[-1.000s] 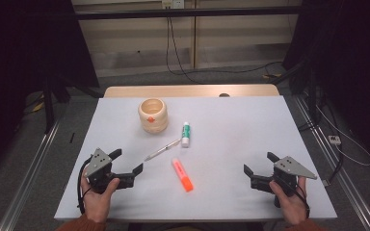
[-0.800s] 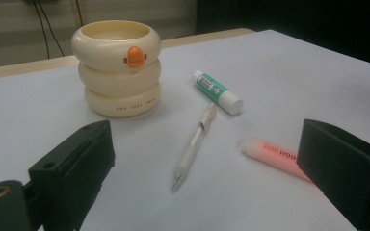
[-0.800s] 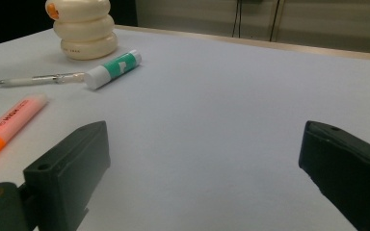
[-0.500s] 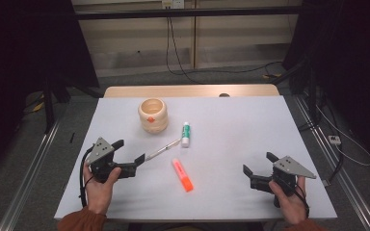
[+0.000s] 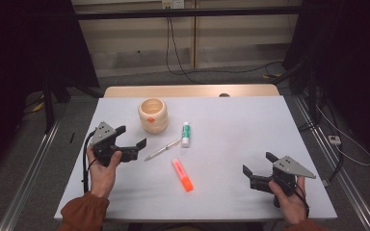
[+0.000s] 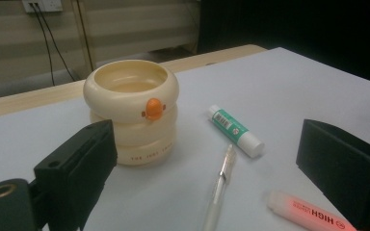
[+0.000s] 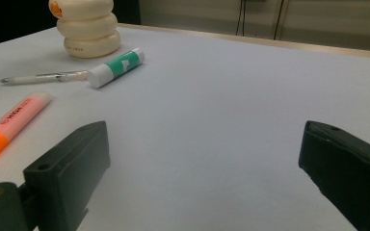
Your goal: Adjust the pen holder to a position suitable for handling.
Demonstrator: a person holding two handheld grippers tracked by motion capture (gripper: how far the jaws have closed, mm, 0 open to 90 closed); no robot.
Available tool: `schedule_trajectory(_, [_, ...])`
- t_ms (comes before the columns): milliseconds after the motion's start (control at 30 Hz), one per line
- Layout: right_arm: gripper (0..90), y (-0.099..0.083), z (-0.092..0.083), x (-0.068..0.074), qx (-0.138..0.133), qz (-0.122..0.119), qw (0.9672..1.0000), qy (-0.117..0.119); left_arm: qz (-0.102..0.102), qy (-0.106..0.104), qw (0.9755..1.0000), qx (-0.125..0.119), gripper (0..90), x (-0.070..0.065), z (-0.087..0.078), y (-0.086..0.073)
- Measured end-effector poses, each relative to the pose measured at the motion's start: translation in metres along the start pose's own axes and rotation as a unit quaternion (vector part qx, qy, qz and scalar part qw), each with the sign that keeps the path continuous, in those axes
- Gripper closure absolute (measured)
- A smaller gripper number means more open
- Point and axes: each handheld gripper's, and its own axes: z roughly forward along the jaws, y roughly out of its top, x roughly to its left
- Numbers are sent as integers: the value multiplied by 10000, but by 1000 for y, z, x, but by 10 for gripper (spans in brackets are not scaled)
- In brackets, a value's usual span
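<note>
A cream ringed cup [image 5: 153, 115] [image 6: 132, 111] [image 7: 85, 27] with an orange knob stands upright at the table's back left. A green-and-white glue stick [image 5: 186, 134] [image 6: 235, 131] [image 7: 116, 67], a clear pen [image 5: 162, 149] [image 6: 220, 184] [image 7: 44, 77] and an orange highlighter [image 5: 182, 174] [image 6: 311, 216] [image 7: 8, 123] lie in the middle. My left gripper [image 5: 133, 138] [image 6: 212, 183] is open just left of the pen, empty, jaws pointing at the pen and cup. My right gripper [image 5: 258, 168] [image 7: 207, 178] hangs open and empty near the front right.
The white table [image 5: 231, 120] has a wooden strip along its far edge. Black cables trail on the floor behind and to the right. Bare surface lies between the highlighter and my right gripper.
My left gripper has moved forward, away from the table's front edge, toward the pen and cup. The right gripper has stayed put.
</note>
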Motion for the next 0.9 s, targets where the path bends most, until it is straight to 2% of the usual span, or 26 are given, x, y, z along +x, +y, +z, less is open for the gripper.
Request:
schedule_trajectory(100, [37, 0, 0, 1, 0, -5, 10000, 13, 49, 61, 9999, 113, 61, 3, 5, 2])
schedule_trajectory(200, [36, 0, 0, 2, 6, -31, 10000, 18, 40, -50, 9999, 122, 57, 6, 9, 4])
schedule_trajectory(300, [37, 1, 1, 2, 10, -25, 10000, 28, 49, -81, 9996, 250, 48, 9, 15, 9])
schedule_trajectory(500, [37, 1, 1, 3, 13, -45, 10000, 47, 77, -11, 9997, 247, 47, 17, 22, 19])
schedule_trajectory(600, [36, 1, 1, 3, 16, -45, 10000, 55, -25, 8, 9997, 237, 47, 21, 25, 24])
schedule_trajectory(700, [37, 1, 2, 3, 15, -47, 10000, 71, -32, -45, 9996, 273, 44, 22, 29, 29])
schedule_trajectory(767, [37, 1, 2, 3, 25, -48, 9999, 86, 35, -49, 9995, 317, 44, 22, 32, 32])
schedule_trajectory(900, [37, 1, 3, 3, 33, -42, 9999, 91, 28, 9, 9996, 286, 45, 25, 40, 38])
